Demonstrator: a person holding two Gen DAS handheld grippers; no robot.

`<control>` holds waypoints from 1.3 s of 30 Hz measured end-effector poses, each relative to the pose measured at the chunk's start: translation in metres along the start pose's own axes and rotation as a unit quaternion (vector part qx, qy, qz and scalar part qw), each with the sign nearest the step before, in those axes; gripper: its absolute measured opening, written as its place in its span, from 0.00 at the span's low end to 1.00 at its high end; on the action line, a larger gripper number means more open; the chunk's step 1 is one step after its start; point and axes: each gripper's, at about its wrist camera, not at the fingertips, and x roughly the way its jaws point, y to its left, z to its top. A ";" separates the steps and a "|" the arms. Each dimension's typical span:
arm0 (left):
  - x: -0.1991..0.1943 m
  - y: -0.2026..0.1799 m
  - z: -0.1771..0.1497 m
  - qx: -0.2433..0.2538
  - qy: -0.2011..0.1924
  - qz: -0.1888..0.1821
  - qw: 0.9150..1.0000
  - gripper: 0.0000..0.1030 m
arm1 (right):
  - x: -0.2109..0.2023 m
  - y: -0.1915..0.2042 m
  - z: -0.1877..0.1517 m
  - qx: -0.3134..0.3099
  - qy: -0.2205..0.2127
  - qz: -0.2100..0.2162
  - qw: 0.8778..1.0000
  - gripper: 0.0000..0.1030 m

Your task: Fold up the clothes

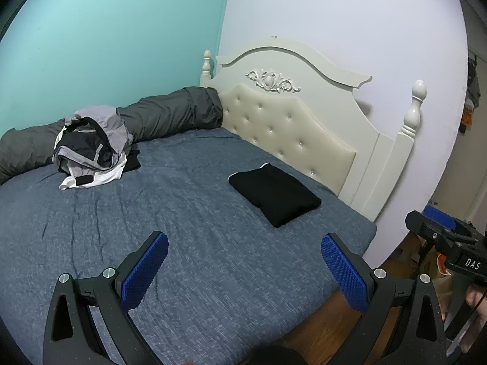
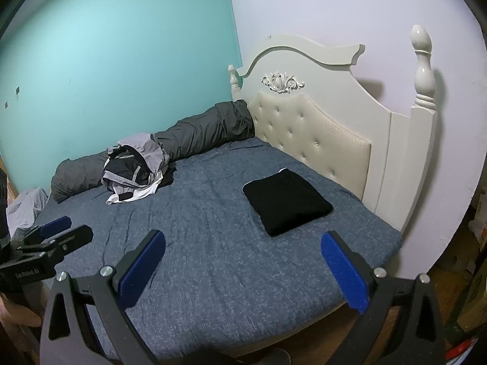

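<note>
Left wrist view looks over a bed covered with a mottled blue-grey woven sheet [image 1: 182, 228]. The left gripper [image 1: 243, 267] hangs above the near part of that sheet, its blue textured fingers [image 1: 143, 276] spread wide apart and released, with nothing between them. A neatly folded black garment [image 1: 274, 196] lies flat on the sheet near the cream tufted headboard [image 1: 289, 130], well apart from the gripper. Far across the bed, beside the teal wall [image 1: 106, 45], a loose heap of unfolded grey, black and white clothes [image 1: 91, 152] rests partly on the sheet and partly against a long rolled dark grey duvet [image 1: 164, 115] that runs along the wall to the headboard. At the right edge the right gripper [image 1: 447, 237] appears side-on, held by a hand [image 1: 474, 301].

From the right wrist view, the right gripper [image 2: 243, 267] also hovers over the near edge of the bed, blue fingers [image 2: 347, 273] parted and empty. The folded black garment [image 2: 287, 202] lies ahead and slightly right, the heap of clothes [image 2: 137, 167] farther off to the left. The left gripper [image 2: 57, 234] shows at the left edge, and a crumpled pale grey cloth [image 2: 24, 210] lies beyond the bed's far left corner.
</note>
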 end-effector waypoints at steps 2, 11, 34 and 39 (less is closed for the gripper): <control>0.000 0.000 0.000 0.000 0.000 0.000 1.000 1.00 | 0.001 -0.001 -0.002 0.000 0.002 0.000 1.000 1.00; 0.003 0.000 -0.003 0.000 0.003 0.000 1.000 1.00 | 0.006 0.001 -0.009 -0.006 0.010 -0.001 1.000 1.00; 0.005 0.003 -0.006 0.005 0.005 0.010 1.000 1.00 | 0.015 0.001 -0.016 -0.007 0.019 -0.003 1.000 1.00; 0.005 0.004 -0.007 0.006 0.003 0.013 1.000 1.00 | 0.016 0.001 -0.018 -0.008 0.022 -0.002 1.000 1.00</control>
